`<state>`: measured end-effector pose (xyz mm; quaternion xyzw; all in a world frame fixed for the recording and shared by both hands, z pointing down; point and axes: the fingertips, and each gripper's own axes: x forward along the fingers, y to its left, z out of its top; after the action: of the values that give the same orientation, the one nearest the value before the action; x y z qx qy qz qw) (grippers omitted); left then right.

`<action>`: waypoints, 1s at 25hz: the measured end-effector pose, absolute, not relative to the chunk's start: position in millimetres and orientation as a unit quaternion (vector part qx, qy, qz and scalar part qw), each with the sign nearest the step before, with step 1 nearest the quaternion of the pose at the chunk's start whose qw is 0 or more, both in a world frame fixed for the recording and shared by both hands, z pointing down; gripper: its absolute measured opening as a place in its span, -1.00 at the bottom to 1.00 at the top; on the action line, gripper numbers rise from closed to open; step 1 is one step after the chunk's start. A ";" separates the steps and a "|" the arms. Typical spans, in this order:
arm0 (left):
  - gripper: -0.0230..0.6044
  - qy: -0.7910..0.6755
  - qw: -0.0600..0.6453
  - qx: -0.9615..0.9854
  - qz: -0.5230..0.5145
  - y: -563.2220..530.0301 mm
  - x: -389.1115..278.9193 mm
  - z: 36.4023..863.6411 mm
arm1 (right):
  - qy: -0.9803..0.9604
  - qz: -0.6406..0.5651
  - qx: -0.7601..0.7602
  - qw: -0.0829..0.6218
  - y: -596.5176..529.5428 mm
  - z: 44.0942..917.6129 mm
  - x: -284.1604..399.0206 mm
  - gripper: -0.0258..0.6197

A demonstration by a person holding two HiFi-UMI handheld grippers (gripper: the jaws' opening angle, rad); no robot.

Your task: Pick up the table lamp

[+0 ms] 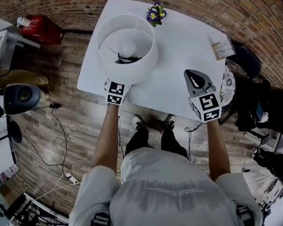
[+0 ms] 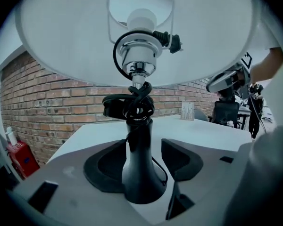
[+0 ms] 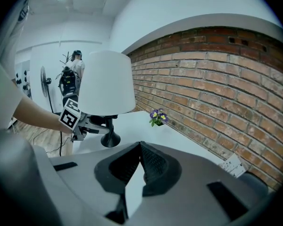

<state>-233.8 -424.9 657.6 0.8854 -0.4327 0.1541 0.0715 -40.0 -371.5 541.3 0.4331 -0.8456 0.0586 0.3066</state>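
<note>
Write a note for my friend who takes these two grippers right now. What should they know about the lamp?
Left gripper: jaws open, one on each side of the table lamp's black stem. A gap shows beside the stem, so it is not clamped yet.
Right gripper: jaws shut, empty, held over the white table to the lamp's right.
Lamp: upright near the table's front left corner, cord wound round the stem.
Done: left gripper is in place.
Left: close on the stem and lift.
</note>
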 end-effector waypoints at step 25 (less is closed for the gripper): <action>-0.41 -0.447 0.096 0.880 0.130 -423.1 -230.5 635.4 | -0.824 0.054 0.470 0.312 -350.3 525.0 9.8 -0.92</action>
<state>-230.5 -423.1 635.4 0.8796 -0.4474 0.1301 0.0957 9.8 -350.3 525.0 0.4702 -0.8237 0.0540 0.3124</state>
